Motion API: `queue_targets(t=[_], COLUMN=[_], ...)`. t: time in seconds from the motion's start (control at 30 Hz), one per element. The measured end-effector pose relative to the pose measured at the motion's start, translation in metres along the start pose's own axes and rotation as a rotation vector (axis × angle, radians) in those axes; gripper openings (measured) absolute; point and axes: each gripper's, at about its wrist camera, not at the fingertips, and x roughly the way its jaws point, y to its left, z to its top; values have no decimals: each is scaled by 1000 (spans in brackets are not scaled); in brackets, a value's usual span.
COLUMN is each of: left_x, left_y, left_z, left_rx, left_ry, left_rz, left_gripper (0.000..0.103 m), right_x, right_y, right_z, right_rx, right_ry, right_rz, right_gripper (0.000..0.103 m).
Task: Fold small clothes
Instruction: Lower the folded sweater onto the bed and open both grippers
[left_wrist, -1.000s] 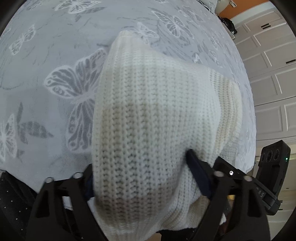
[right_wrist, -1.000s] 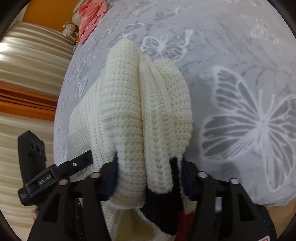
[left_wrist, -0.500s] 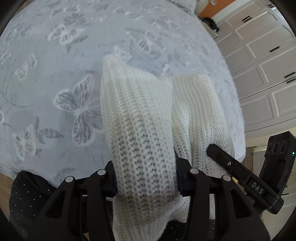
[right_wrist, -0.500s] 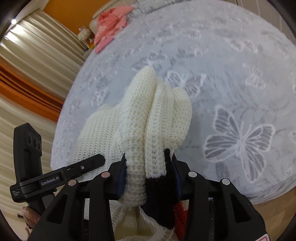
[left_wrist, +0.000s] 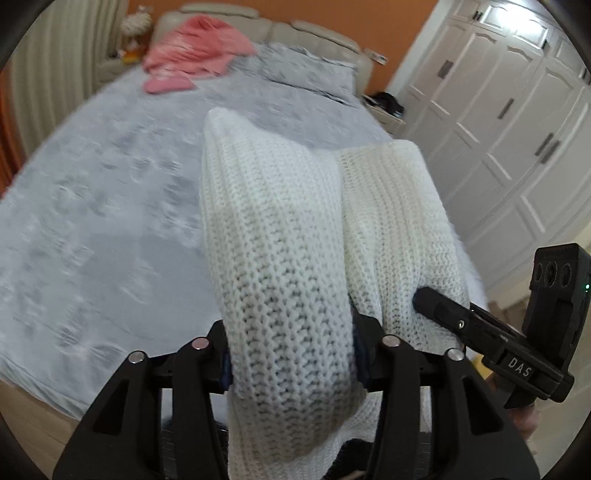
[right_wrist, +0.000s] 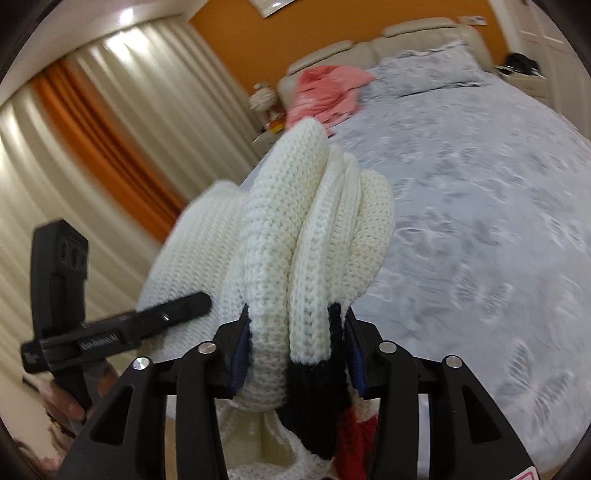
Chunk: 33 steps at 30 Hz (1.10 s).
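A cream knitted sweater (left_wrist: 280, 236) with black and red trim (right_wrist: 317, 398) hangs bunched between both grippers, lifted above the grey butterfly bedspread (left_wrist: 103, 206). My left gripper (left_wrist: 291, 350) is shut on one thick fold of it. My right gripper (right_wrist: 295, 350) is shut on several stacked folds. The right gripper also shows at the right of the left wrist view (left_wrist: 491, 332), and the left gripper at the left of the right wrist view (right_wrist: 110, 332). The two grippers are close side by side.
A pink garment (left_wrist: 195, 55) lies at the head of the bed by a grey pillow (left_wrist: 306, 74). White wardrobe doors (left_wrist: 517, 122) stand on the right. Cream and orange curtains (right_wrist: 92, 129) hang on the left. The bed's near edge (left_wrist: 44, 395) is below.
Both grippers have risen and tilted up with the sweater, lifting it off the bedspread. The views now take in the headboard and room. The grips stay shut.
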Motion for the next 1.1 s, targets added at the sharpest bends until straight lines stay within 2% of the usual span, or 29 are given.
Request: queue_targets(t=[0.03,0.07,0.1,0.13,0.17,0.2,0.23,0.27,0.3,0.37,0.5,0.57,0.63,0.7,0.73,0.8,0.87,1.0,1.07,1.1], left_x=[7,18,36,53,75,89,93,92,84,73,63,62,63,63,63,61,59,57,54,52], left_y=[14,31,55,78,108,132,146,152,157,153,127,118,106,101,98,94,92,86,81,79], left_z=[0,-1,-7,-18,-32,-44,-56,-63,-75,-84,-90,-94,-93,-94,-95,-96,-98,-105,-110,-112], left_rx=[0,4,1,-14,-58,-115,-156,-174,-192,-195,-179,-170,-153,-135,-129,-111,-98,-81,-69,-58], left_ry=[4,11,5,11,57,111,150,154,132,103,73,72,71,69,66,64,58,54,47,42], left_rz=[25,55,123,198,291,337,347,331,298,283,246,239,240,263,273,286,293,310,320,330], left_gripper=[68,78,86,85,83,72,66,67,67,68,72,72,73,73,73,73,77,78,80,82], right_x=[14,35,65,78,94,104,104,99,94,90,106,123,157,196,199,178,144,101,87,76], right_y=[1,-2,-10,-15,-22,-27,-29,-29,-25,-11,24,29,20,-2,-8,-4,9,31,43,48], right_z=[-2,-7,-20,-31,-43,-55,-64,-72,-78,-80,-61,-63,-72,-94,-101,-103,-100,-101,-103,-106], right_rx=[-14,-30,-53,-58,-57,-38,-8,17,24,-15,-113,-133,-149,-160,-127,-75,-76,-120,-142,-141], right_ry=[7,9,22,50,107,167,182,185,186,190,191,213,281,443,462,411,318,212,165,118], right_rz=[-4,-24,-101,-168,-267,-315,-272,-230,-216,-203,-168,-180,-258,-372,-371,-337,-358,-399,-428,-440], right_gripper=[51,52,52,52,44,36,27,25,25,24,24,24,24,23,21,21,28,33,47,50])
